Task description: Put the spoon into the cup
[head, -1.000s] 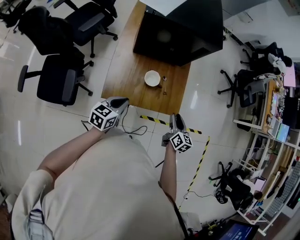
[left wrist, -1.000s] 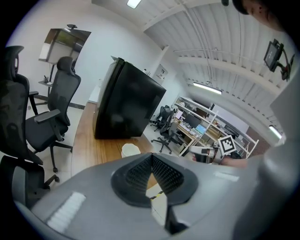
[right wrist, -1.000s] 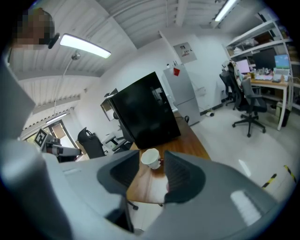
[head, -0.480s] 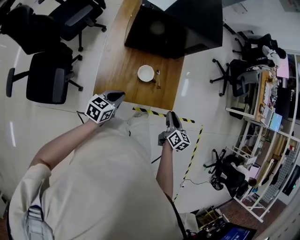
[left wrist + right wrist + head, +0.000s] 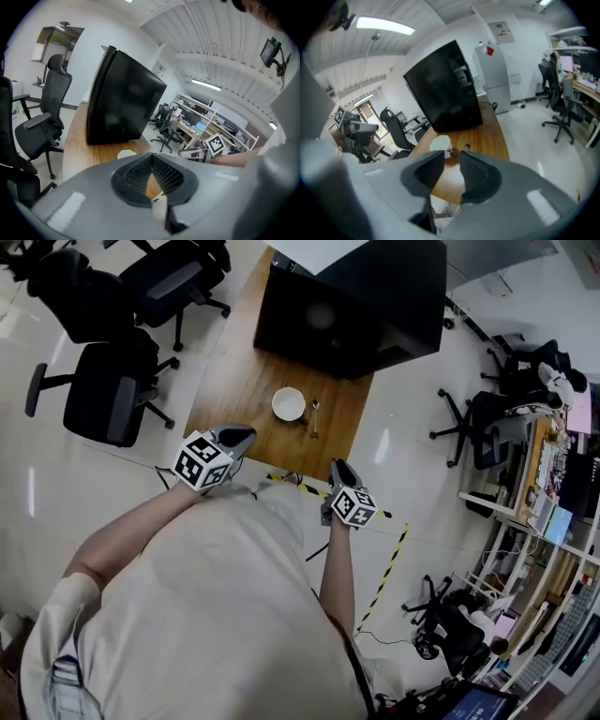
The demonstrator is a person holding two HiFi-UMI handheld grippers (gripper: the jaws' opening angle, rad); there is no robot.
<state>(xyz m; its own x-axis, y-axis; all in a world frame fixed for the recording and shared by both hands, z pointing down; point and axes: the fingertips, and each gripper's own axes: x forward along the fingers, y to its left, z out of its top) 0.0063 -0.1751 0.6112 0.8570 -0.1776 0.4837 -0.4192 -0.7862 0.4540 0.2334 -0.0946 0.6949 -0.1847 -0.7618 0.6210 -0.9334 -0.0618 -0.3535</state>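
Both grippers are held short of the tabletop [image 5: 232, 371], empty: the left gripper [image 5: 242, 437] with jaws pressed together, the right gripper [image 5: 337, 468] with jaws just narrowed yet parted. With the spoon [image 5: 314, 416] lying flat just beside the cup [image 5: 289, 404], the cup could be knocked or the thin handle missed.

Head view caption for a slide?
Left gripper and right gripper, its empty jaws just narrowed, near the wooden table; spoon lies beside cup.
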